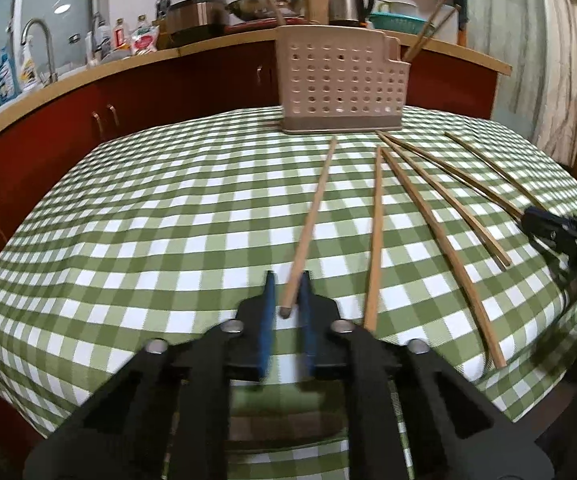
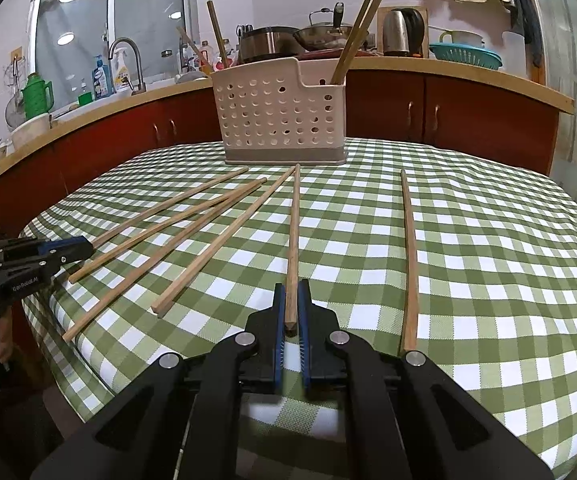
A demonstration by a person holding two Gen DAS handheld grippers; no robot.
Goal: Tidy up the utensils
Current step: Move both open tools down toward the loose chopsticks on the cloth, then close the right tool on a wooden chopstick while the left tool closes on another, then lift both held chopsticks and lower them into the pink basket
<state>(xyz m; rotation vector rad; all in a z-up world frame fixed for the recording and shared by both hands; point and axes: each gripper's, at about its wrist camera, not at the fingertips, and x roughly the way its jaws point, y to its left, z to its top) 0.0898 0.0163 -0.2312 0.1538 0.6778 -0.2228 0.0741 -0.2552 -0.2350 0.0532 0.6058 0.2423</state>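
With the left gripper [image 1: 287,294] clamped on the near end of the leftmost chopstick [image 1: 313,216] and the right gripper [image 2: 292,300] on another [image 2: 293,240], lift both tips clear, then drop them into the far holder [image 2: 280,120].

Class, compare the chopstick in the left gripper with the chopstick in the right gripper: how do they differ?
The left gripper holds the left chopstick, whose end looks round; the right gripper holds the right chopstick, whose end looks square. The left chopstick slants across the checked cloth; the right chopstick points nearly straight at the holder. Both are wooden and gripped near one end.
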